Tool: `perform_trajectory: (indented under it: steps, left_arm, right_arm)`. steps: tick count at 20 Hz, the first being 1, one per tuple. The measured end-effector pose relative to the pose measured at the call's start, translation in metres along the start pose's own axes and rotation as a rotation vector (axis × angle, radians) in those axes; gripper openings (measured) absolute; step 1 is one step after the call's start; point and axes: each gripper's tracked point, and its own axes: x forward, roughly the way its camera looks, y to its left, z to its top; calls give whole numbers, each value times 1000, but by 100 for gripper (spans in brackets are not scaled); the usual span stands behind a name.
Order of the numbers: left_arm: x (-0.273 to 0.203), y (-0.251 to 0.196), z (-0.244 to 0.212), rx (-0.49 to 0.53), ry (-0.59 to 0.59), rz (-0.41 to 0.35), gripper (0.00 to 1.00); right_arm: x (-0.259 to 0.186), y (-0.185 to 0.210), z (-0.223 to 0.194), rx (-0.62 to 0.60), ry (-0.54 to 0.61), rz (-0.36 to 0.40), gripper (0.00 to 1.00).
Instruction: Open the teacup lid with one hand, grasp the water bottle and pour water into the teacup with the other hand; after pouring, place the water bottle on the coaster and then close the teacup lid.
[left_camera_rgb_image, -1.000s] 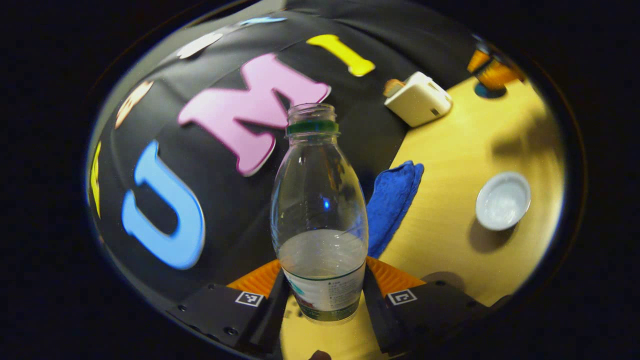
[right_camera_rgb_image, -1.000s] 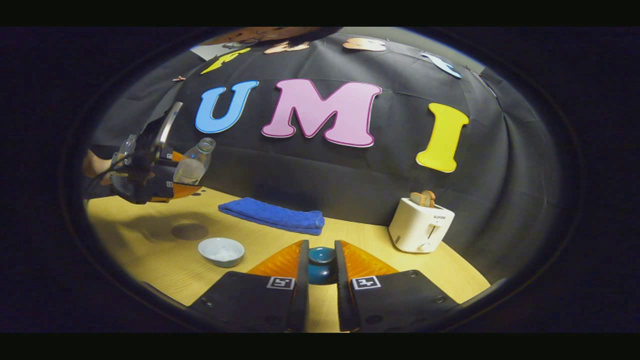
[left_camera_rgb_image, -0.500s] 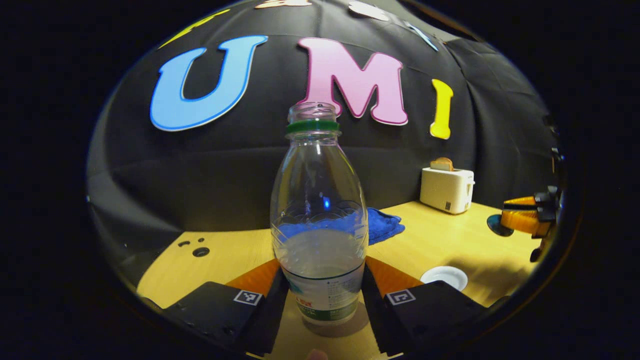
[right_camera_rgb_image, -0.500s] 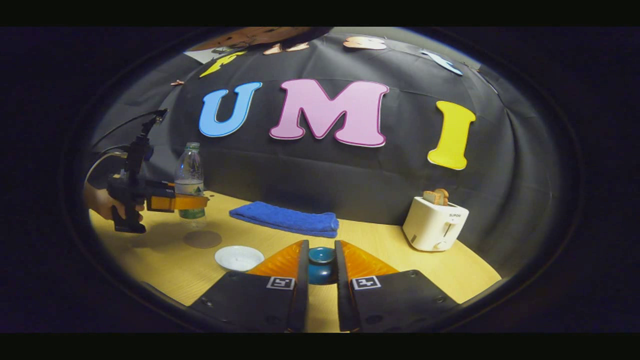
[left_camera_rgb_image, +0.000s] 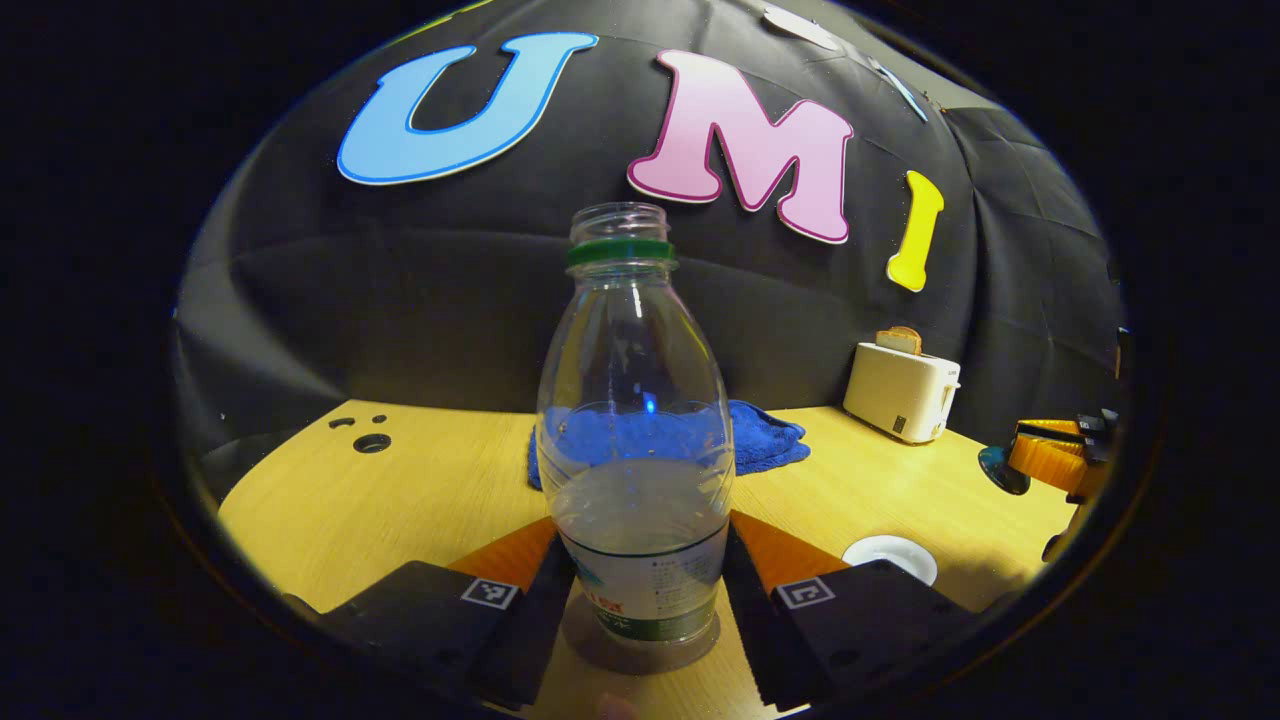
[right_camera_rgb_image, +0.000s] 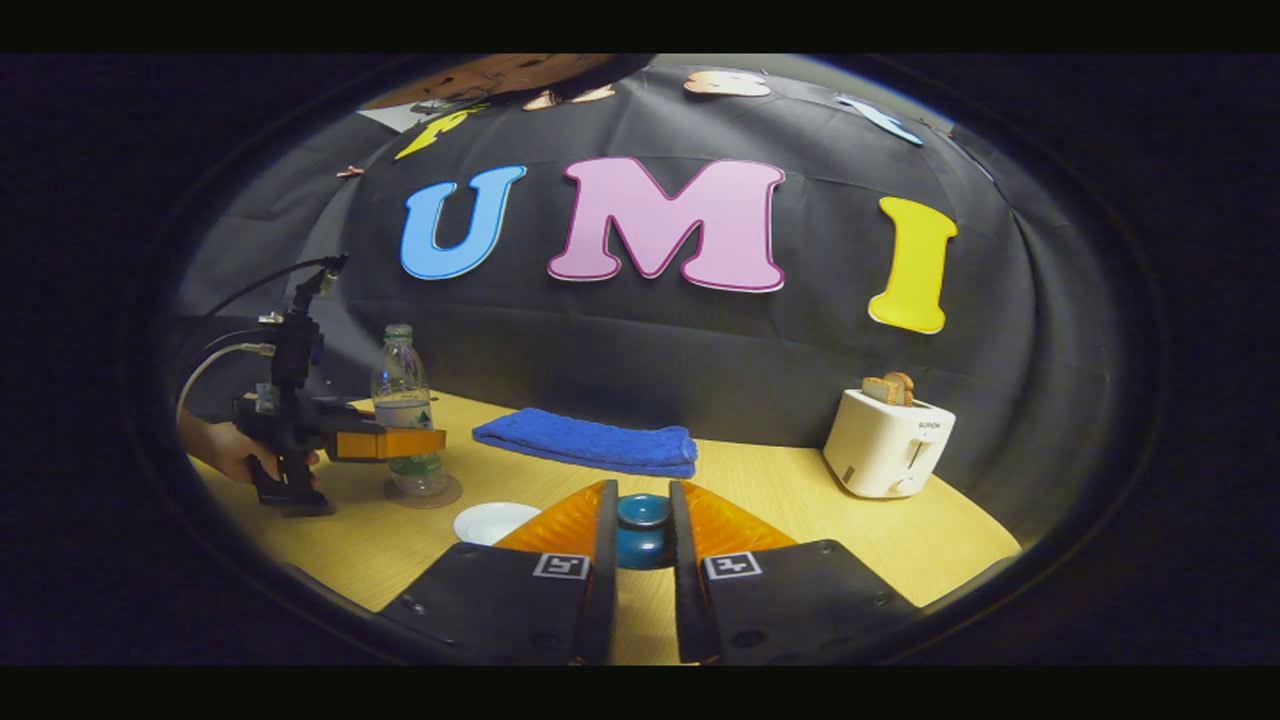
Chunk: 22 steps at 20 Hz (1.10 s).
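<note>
In the left gripper view, the left gripper (left_camera_rgb_image: 640, 585) sits at the bottom, its two fingers pressed against the lower sides of a clear plastic water bottle (left_camera_rgb_image: 637, 440). The bottle stands upright with no cap, about a third full of water. Its base rests on a round brown coaster (left_camera_rgb_image: 640, 650) on the wooden table (left_camera_rgb_image: 420, 490). Just right of the fingers lies a small white teacup (left_camera_rgb_image: 890, 555), open, with no lid on it. Behind the bottle a folded blue towel (left_camera_rgb_image: 765, 435) lies on the table. Farther back and to the right stands a white toaster (left_camera_rgb_image: 900, 390) with toast in its slots. At the far right edge the other gripper can be seen above the table.

In the right gripper view, the right gripper (right_camera_rgb_image: 642, 545) is at the bottom, its fingers closed on the knob of a dark blue teacup lid (right_camera_rgb_image: 642, 530), held clear of the cup. To the left, close by, sits the white teacup (right_camera_rgb_image: 495, 520). Beyond it the bottle (right_camera_rgb_image: 405, 410) stands on its coaster (right_camera_rgb_image: 425, 492), gripped by the left gripper (right_camera_rgb_image: 400, 442), which a hand (right_camera_rgb_image: 225, 455) holds from the left. The blue towel (right_camera_rgb_image: 590, 442) lies toward the back of the table, and the toaster (right_camera_rgb_image: 888, 442) stands at the right.
</note>
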Motion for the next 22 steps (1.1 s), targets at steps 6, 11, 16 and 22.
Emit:
perform_trajectory:
  steps: [6, 11, 16, 22]
  left_arm:
    - [0, -7, -10, 91, 23, -20, 92]
    - [-5, -6, -25, 62, 56, -17, 93]
    - [-21, -5, -43, 100, 113, -19, 93]
    - [-61, -1, -62, 81, 187, 11, 93]
  right_arm:
    - [9, 15, -3, 33, 9, 35, 27]
    - [14, 40, -6, 56, 16, 93, 27]
    - [26, 73, -17, 106, 47, 162, 27]
    - [40, 98, -35, 132, 102, 200, 22]
